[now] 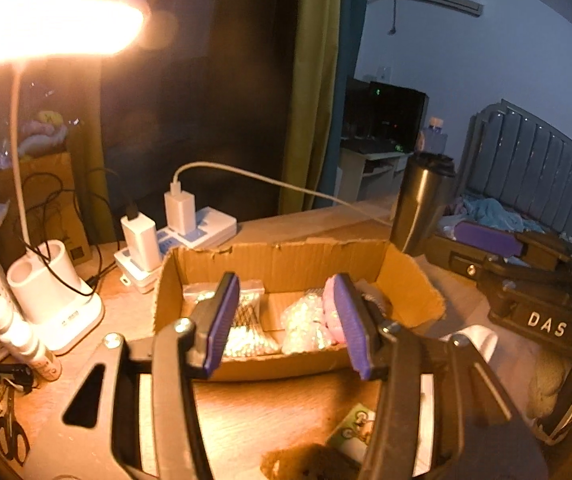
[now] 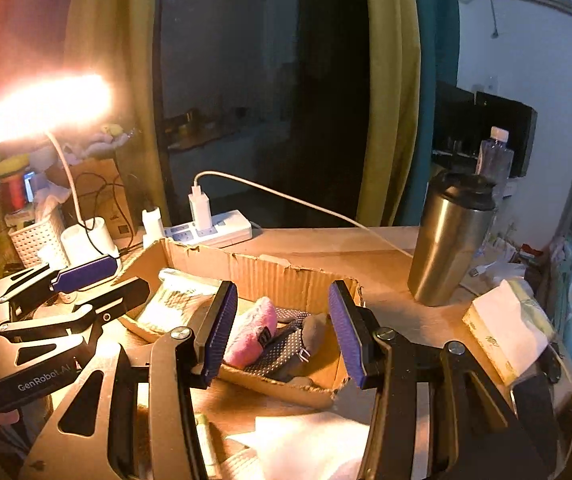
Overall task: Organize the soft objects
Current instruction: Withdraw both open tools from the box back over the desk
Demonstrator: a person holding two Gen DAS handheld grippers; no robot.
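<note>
A torn cardboard box (image 1: 286, 258) sits on the wooden desk. It holds shiny bubble-wrap bags (image 1: 302, 324), a pink fuzzy item (image 2: 252, 334) and a grey dotted fabric piece (image 2: 286, 344). My left gripper (image 1: 284, 280) hovers over the box's near side, open, with nothing between its purple pads. My right gripper (image 2: 282, 286) stands open above the box's right end, over the pink item but clear of it. Each gripper shows in the other's view: the left gripper (image 2: 128, 276) at the box's left end, the right gripper (image 1: 458, 246) beyond the box's right wall.
A steel tumbler (image 2: 450, 240) stands right of the box, with a white cable running past it to a power strip (image 1: 194, 228) behind. A lit desk lamp, white holder (image 1: 50, 292) and scissors (image 1: 10, 436) crowd the left. A tissue pack (image 2: 502, 328) lies right, white cloth (image 2: 310, 444) near.
</note>
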